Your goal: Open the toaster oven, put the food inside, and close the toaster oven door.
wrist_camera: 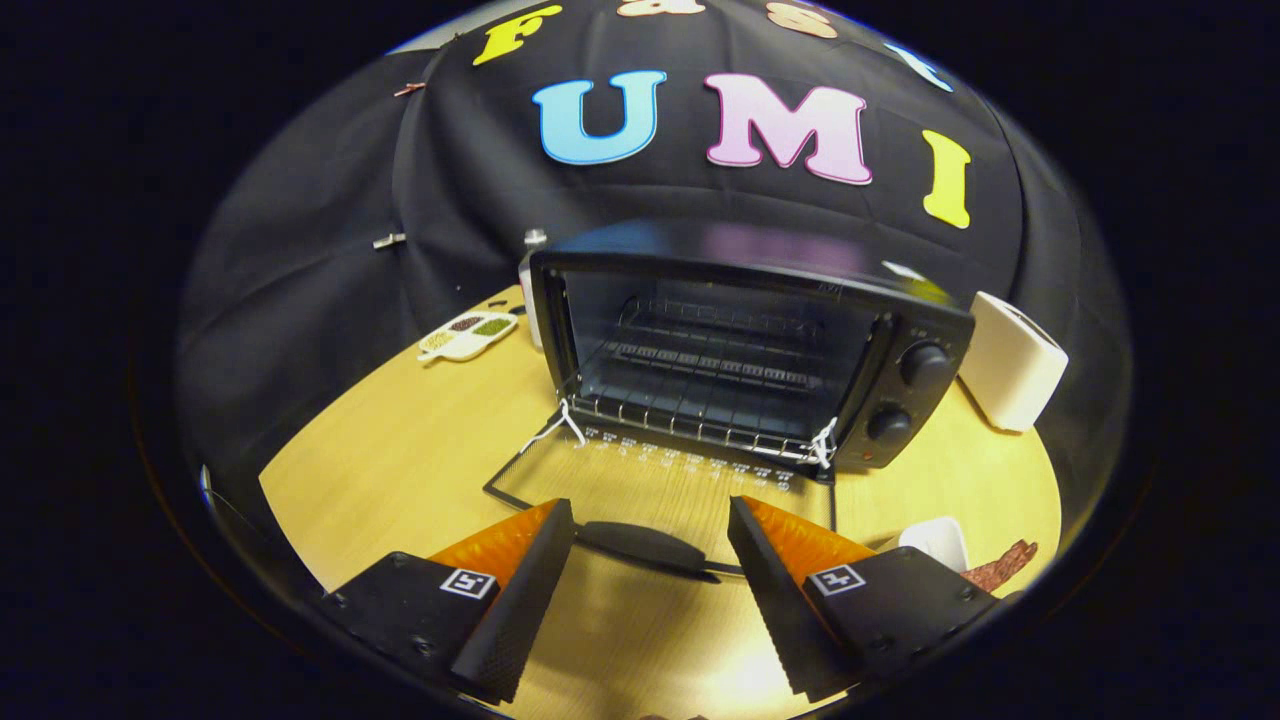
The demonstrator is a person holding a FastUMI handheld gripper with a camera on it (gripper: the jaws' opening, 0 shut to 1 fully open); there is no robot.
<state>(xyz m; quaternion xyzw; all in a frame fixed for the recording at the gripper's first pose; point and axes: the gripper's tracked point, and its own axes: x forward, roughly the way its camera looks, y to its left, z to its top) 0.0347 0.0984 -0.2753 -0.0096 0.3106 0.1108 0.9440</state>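
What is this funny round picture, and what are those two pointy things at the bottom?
A person is holding a tool with two fingers, called a gripper. A small camera rides on it and looks forward, so the picture bends like a fishbowl. The two pointy things are the gripper's fingers. They are spread apart and hold nothing.

Ahead stands a black toaster oven on a round wooden table. Its glass door lies folded down flat, with the dark door handle between the fingers. Inside is a bare wire rack.

Beside the oven sits a white boxy appliance, and a small white dish with compartments on the other side. Near one finger are a small white cup and a reddish-brown piece of food.
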